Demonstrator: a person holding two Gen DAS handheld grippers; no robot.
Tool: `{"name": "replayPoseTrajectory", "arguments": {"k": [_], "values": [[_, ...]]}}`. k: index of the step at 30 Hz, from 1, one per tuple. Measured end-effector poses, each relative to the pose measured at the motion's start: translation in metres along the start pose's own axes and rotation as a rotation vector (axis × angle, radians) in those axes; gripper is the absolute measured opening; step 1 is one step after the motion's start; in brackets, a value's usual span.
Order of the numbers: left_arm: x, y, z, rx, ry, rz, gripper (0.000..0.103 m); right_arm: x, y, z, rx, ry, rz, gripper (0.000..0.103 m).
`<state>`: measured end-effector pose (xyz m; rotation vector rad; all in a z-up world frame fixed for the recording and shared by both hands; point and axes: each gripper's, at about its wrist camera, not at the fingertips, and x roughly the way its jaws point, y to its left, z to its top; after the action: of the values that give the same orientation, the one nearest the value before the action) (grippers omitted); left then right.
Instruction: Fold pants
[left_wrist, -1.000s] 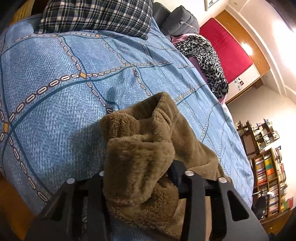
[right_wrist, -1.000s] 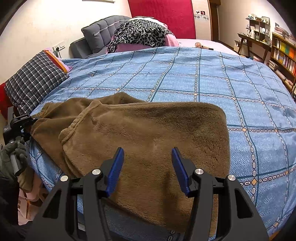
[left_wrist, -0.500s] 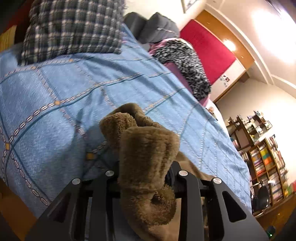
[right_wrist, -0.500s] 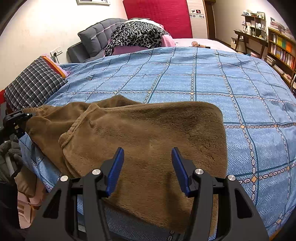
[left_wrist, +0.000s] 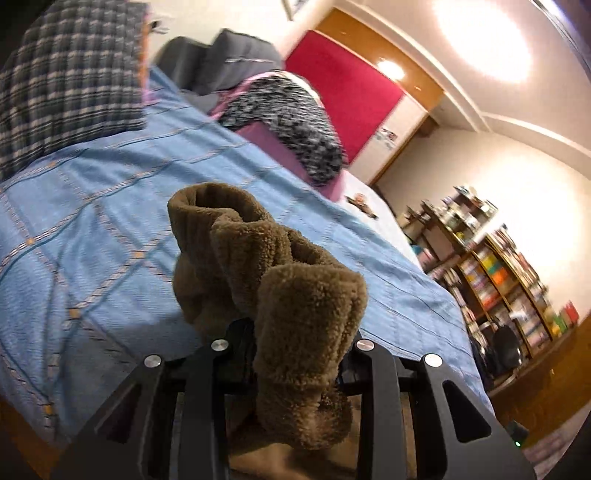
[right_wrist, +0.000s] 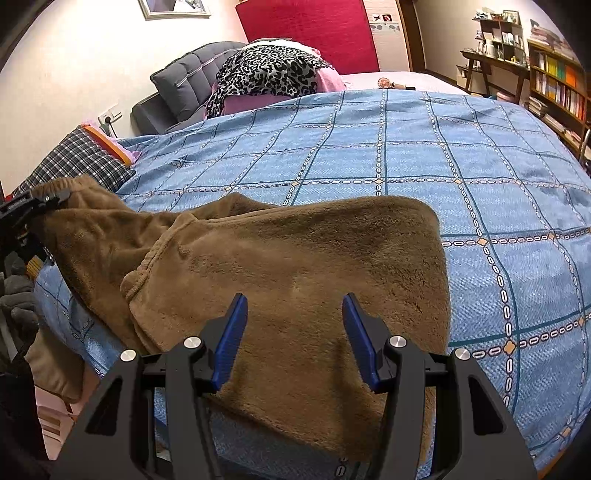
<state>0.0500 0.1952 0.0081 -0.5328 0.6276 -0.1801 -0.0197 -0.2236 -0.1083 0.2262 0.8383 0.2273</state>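
Pants (right_wrist: 295, 266) waistband clamped in left gripper (left_wrist: 291, 354); right gripper (right_wrist: 293, 332) hovers, fingers apart.

The pants (right_wrist: 280, 266) lie on the bed (right_wrist: 424, 155). Left of the pants sits a pillow (right_wrist: 81, 158); behind them, a cushion (right_wrist: 192, 85); far right of them, a bookshelf (right_wrist: 557, 81).
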Motion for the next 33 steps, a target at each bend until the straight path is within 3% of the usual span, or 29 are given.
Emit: {"name": "replayPoseTrajectory", "arguments": {"k": [7,15,33], "values": [[0.008,-0.072,-0.015,0.123,0.04,-0.116,0.029,-0.005,-0.012,-0.001,0.045,-0.011,0.015,0.055],[0.032,-0.14,-0.048,0.216,0.141,-0.223,0.029,-0.013,-0.028,-0.005,0.095,-0.03,0.017,0.055],[0.079,-0.223,-0.137,0.395,0.341,-0.292,0.029,-0.023,-0.064,-0.015,0.196,-0.057,0.02,0.055]]}}
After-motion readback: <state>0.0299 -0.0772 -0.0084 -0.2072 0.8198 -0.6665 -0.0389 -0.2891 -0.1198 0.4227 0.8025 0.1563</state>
